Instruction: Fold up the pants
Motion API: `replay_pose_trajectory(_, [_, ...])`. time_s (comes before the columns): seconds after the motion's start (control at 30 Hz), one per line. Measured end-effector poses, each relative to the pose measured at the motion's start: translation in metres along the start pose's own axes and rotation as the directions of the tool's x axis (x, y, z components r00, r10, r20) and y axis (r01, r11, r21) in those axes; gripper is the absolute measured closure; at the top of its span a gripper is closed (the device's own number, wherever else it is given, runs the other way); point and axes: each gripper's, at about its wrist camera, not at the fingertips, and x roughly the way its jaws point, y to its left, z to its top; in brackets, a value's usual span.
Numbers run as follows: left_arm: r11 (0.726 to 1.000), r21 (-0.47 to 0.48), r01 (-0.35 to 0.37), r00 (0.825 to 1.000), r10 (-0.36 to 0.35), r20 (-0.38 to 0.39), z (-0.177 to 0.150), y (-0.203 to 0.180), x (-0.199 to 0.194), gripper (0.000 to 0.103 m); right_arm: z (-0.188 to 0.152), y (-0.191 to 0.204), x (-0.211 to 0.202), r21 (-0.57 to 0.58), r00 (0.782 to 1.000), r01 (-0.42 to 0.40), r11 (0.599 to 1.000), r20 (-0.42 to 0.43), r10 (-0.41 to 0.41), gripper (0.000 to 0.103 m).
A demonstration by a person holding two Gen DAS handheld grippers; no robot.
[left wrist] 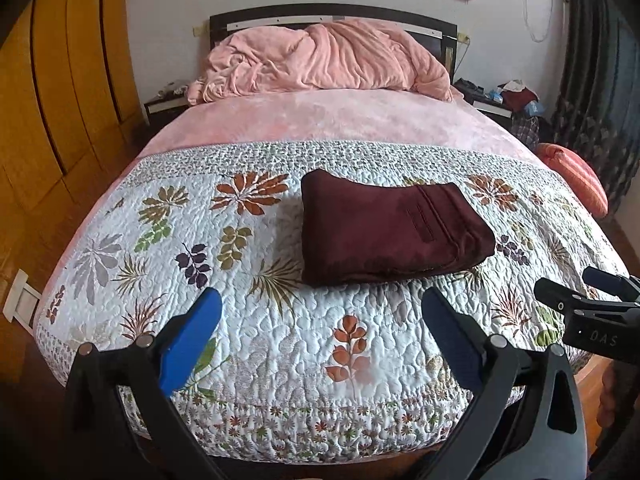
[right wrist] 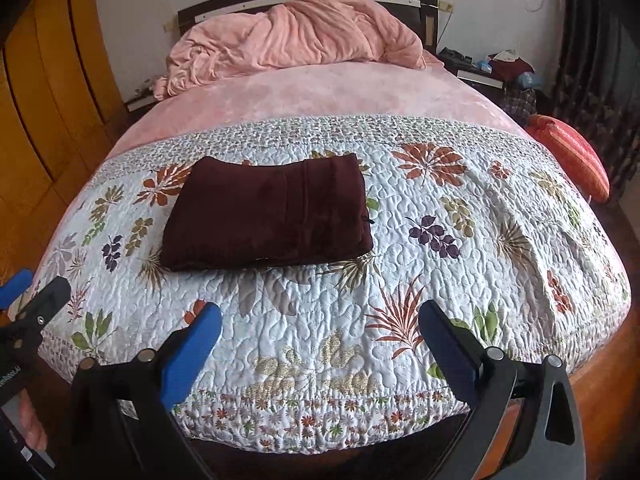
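The dark maroon pants (left wrist: 388, 228) lie folded into a compact rectangle on the floral quilt (left wrist: 256, 344), near the middle of the bed's foot end; in the right wrist view the pants (right wrist: 268, 222) sit left of centre. My left gripper (left wrist: 320, 308) is open above the quilt's near edge, short of the pants, nothing between its blue pads. My right gripper (right wrist: 320, 322) is open too, held over the quilt to the right of and nearer than the pants. The right gripper's body (left wrist: 592, 308) shows at the left wrist view's right edge.
A crumpled pink blanket (left wrist: 320, 60) is piled against the dark headboard (left wrist: 332, 16) on a pink sheet. Yellow wardrobe doors (left wrist: 52, 92) line the left wall. A cluttered nightstand (left wrist: 500, 100) and an orange cushion (left wrist: 576, 176) are at the right, by dark curtains.
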Motion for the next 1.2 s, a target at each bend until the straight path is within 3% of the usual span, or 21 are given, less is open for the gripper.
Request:
replay_pose_trajectory(0.27, [1.0, 0.011, -0.018, 0.999, 0.019, -0.026, -0.003, -0.002, 0.006, 0.003, -0.005, 0.003, 0.007, -0.001, 1.0, -0.006, 1.0, -0.027, 0.006, 0.004])
replay_pose_trajectory(0.63, [1.0, 0.014, 0.008, 0.996, -0.007, -0.083, -0.01, -0.009, 0.025, 0.003, -0.008, 0.002, 0.018, -0.007, 0.999, 0.004, 1.0, -0.049, -0.004, 0.004])
replay_pose_trajectory(1.2, [1.0, 0.001, 0.022, 0.994, -0.022, -0.106, -0.011, -0.011, 0.032, 0.003, -0.011, 0.0, 0.029, 0.002, 0.997, -0.008, 1.0, -0.073, 0.008, 0.004])
